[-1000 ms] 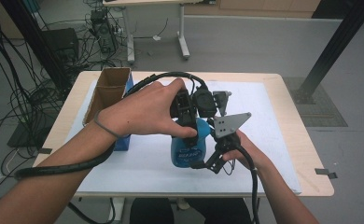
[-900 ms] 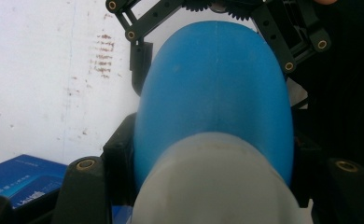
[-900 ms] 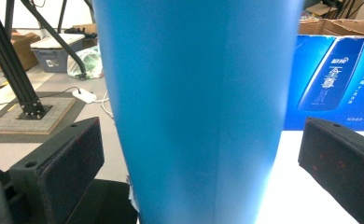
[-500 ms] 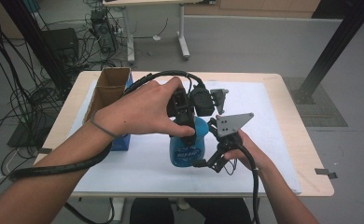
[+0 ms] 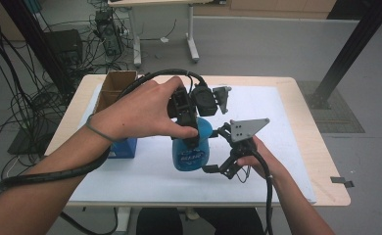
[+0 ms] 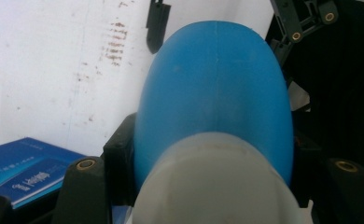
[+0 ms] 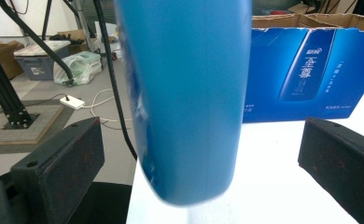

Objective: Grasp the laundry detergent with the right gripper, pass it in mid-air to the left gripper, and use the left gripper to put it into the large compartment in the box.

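White lettering on the blue bottle (image 5: 191,155) and blue box (image 7: 306,70) is too blurred to read.

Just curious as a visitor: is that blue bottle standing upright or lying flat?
Upright. The blue bottle stands with its base down, the left gripper clamped on its neck from above.

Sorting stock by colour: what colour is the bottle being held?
Bright blue; the bottle shows best in the right gripper view.

Blue box (image 5: 123,147) blocks left; white mat (image 5: 277,112) right lies open.
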A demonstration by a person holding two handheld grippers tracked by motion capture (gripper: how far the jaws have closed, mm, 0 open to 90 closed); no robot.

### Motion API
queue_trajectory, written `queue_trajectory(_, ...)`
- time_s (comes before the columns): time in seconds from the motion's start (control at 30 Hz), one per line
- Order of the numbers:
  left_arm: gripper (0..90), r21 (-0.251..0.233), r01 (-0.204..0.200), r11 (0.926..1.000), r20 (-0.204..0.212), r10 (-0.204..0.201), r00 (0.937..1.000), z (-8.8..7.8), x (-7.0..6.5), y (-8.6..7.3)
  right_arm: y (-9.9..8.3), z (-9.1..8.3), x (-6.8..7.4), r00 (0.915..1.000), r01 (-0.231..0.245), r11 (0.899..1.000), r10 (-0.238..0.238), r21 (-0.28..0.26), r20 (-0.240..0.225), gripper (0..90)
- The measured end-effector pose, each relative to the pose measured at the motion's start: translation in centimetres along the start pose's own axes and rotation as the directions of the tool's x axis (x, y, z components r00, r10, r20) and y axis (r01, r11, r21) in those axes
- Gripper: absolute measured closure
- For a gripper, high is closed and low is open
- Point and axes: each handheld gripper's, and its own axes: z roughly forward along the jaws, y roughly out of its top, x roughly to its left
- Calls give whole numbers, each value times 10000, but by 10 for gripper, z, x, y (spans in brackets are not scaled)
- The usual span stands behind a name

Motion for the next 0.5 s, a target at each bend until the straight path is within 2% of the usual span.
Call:
queue_trajectory(0.23,380,109,657,9978,-78,-656,9978,-6,9,-3,-5,-3,2,9998,-87,9999,88,-54,154,2)
queue_trajectory(0.37,380,61,1157,9933,-156,-1156,9932,-11,15,-8,-6,-4,3,9997,-65,10000,67,-52,238,2)
queue_trajectory(0.5,380,40,1666,9860,-401,-1663,9853,-17,19,-11,-7,-6,4,9994,-121,9999,123,-60,319,2)
